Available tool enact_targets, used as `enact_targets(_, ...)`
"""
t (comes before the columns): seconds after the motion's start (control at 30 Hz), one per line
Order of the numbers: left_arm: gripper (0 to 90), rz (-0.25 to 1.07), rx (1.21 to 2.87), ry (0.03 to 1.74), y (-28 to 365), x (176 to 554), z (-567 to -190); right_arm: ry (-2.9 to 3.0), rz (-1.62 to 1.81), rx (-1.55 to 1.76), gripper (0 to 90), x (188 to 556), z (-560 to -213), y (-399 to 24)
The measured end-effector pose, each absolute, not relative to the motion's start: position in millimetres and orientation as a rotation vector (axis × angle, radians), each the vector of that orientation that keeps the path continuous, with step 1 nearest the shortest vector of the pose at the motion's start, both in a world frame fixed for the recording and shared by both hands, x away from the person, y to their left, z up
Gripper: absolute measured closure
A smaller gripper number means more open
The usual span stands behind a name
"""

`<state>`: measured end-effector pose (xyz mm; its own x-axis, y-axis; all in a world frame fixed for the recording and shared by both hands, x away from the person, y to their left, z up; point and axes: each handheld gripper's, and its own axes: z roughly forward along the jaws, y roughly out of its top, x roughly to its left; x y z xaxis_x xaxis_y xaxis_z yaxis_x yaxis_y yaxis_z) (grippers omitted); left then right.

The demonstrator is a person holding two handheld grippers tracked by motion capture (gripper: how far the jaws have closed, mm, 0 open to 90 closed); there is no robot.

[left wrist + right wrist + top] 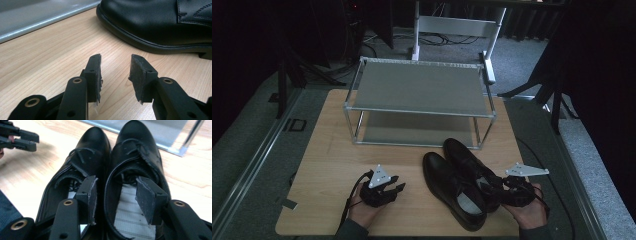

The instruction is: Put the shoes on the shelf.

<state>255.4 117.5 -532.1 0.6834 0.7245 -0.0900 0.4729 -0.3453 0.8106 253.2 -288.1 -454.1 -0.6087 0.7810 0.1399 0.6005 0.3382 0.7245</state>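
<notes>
Black shoes [459, 187]: right hand-held gripper [115, 200] view reveals striped insoles; both hand-held grippers released, left [116, 75].

Two glossy black lace-up shoes [460, 185] lie on a pale wood-grain table [327, 160], their insoles white with faint grey stripes (seen in the right gripper view). The two-tier rack [419, 102] is silver-grey metal with matte grey shelves. The left gripper [394, 189] and the right gripper [492, 186] are both black, each topped by a light grey three-cornered plate, with brass-coloured rings on the arms and dark grey jaw pads [144, 201]
</notes>
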Motion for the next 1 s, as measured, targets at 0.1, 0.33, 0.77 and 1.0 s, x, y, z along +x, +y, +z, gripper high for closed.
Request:
enact_targets(0.1,62.0,0.360,2.005,0.921,117.8,255.5,-531.7,2.379,1.107,1.241,48.0,250.8,-454.0,-285.3)
enact_targets(0.33,62.0,0.363,2.001,0.930,118.9,255.6,-532.1,2.418,1.069,1.238,47.3,249.0,-457.0,-281.5)
enact_targets(0.77,62.0,0.368,2.004,0.930,119.1,255.3,-532.5,2.459,0.937,1.266,50.5,246.7,-473.8,-272.7)
enact_targets(1.0,62.0,0.369,2.004,0.929,118.7,254.9,-533.0,2.474,0.905,1.291,50.8,247.9,-474.7,-270.2)
